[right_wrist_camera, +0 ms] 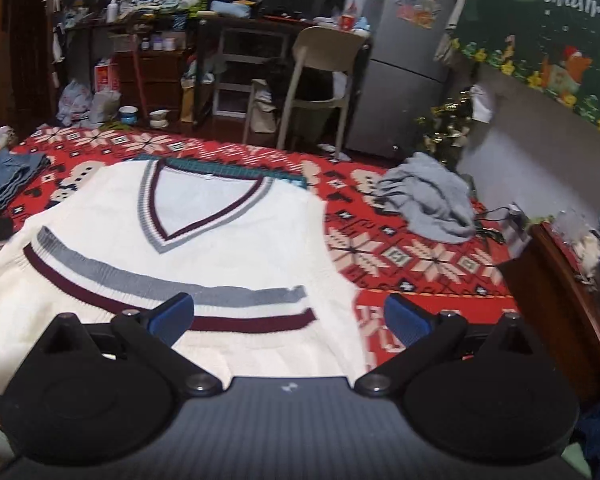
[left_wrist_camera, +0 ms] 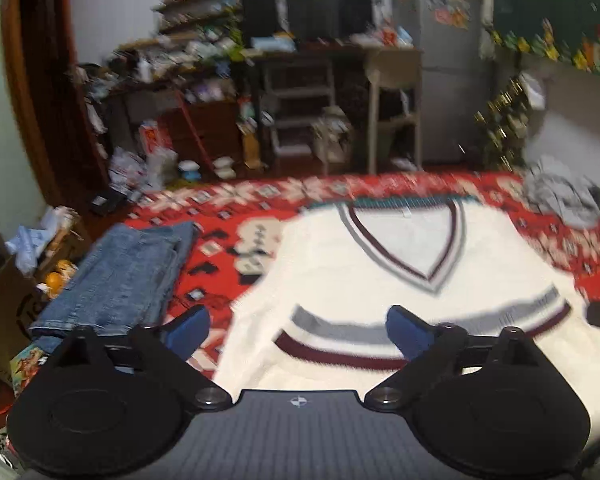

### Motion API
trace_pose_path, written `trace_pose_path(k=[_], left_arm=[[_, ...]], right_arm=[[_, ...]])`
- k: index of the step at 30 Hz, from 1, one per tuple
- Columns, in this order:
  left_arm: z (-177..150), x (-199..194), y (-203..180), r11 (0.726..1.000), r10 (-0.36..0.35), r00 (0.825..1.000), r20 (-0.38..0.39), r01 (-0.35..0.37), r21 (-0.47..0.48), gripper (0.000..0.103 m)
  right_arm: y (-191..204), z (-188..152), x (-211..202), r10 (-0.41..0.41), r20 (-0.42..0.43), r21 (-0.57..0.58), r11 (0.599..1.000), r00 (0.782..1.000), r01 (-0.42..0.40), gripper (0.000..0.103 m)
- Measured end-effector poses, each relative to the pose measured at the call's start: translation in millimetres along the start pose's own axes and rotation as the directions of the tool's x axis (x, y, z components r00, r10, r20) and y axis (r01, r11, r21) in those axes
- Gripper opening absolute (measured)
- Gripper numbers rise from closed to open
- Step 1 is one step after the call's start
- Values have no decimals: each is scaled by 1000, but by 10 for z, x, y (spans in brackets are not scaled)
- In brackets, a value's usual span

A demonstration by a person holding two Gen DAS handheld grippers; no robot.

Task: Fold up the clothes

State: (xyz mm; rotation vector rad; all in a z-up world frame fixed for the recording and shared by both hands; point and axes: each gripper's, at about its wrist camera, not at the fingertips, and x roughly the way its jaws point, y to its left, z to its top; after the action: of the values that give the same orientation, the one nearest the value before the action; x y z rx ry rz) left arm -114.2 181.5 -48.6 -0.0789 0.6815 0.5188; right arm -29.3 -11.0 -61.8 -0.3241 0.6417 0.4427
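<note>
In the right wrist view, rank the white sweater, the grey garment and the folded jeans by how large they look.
1. white sweater, by far the largest.
2. grey garment.
3. folded jeans, smallest as seen, but cut off at the left edge, so its rank is unsure.

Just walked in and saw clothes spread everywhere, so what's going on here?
A person is folding clothes with a handheld gripper in each hand. A white V-neck sweater lies spread flat on the red patterned blanket. The left gripper and right gripper are both open above the sweater's near edge, holding nothing. Folded jeans sit to the left, and a crumpled grey garment waits on the right.
</note>
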Motion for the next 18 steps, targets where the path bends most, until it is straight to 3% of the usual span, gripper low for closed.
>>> trace_pose_path(k=[2, 6, 7, 8, 9, 11, 12, 14, 18], left_arm=[[-22, 80, -11, 999, -20, 1000, -5, 20, 34, 98], [-128, 210, 12, 999, 9, 1000, 12, -10, 47, 95], [-150, 243, 36, 999, -5, 1000, 5, 5, 36, 88], [-167, 280, 71, 999, -36, 999, -11, 36, 15, 74], [-184, 324, 107, 997, -71, 997, -33, 71, -13, 65], [-232, 421, 169, 987, -147, 986, -84, 141, -72, 30], [-264, 471, 190, 979, -186, 977, -103, 176, -99, 26], [-327, 570, 215, 972, -214, 969, -123, 199, -124, 12], [-397, 721, 244, 981, -175, 977, -124, 162, -107, 14]], right_arm=[[43, -26, 64, 9, 35, 19, 1000, 999, -10, 102], [55, -87, 239, 15, 56, 79, 997, 998, -19, 99], [43, -104, 298, 33, 44, 97, 995, 998, -37, 96], [31, -122, 359, 52, 30, 115, 992, 998, -56, 86], [22, -136, 424, 76, 8, 128, 989, 997, -77, 67], [28, -156, 561, 120, -39, 148, 983, 992, -113, 46], [47, -171, 632, 135, -64, 148, 981, 989, -124, 36], [102, -214, 763, 163, -100, 130, 980, 982, -149, 28], [148, -257, 957, 171, -115, 98, 982, 979, -160, 26]])
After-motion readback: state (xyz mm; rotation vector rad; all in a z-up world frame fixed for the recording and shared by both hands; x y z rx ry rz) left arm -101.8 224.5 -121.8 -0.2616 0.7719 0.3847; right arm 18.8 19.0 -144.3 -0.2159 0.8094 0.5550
